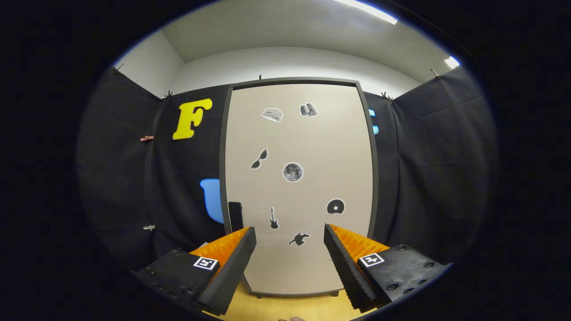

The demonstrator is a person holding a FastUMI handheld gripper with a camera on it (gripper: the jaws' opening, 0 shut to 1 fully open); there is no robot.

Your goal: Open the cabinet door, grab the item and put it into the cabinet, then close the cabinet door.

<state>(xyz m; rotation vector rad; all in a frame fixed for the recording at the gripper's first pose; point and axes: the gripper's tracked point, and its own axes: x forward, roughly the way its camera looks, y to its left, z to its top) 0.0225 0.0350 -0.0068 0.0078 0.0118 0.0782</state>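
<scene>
Left to right. A black cloth wall [134, 178] hangs behind and to either side of the scene, held with small clips.

Next comes the cabinet [298, 81], standing upright on a pale wooden tabletop [285, 307], directly ahead of the tongs [290, 243]. Its dark frame surrounds a light beige cabinet door [312, 147], which is shut and flush in the frame. A dark vertical handle [235, 216] sits at the door's left side, low down, just beyond the left finger [232, 263].

The door carries small stickers: a box-like shape and a set of books near the top, sunglasses [259, 159] and a moon [292, 172] at mid height, then a guitar [274, 218], a disc [335, 207] and a small dark figure [299, 240] lower down. The dark figure lies between the fingertips in this view.

The tongs are spread wide, nothing between them, both fingers apart from the door. The right finger [345, 267] points toward the door's lower right portion.

At the near edge of the tabletop a small pale shape shows, too little to identify.
</scene>
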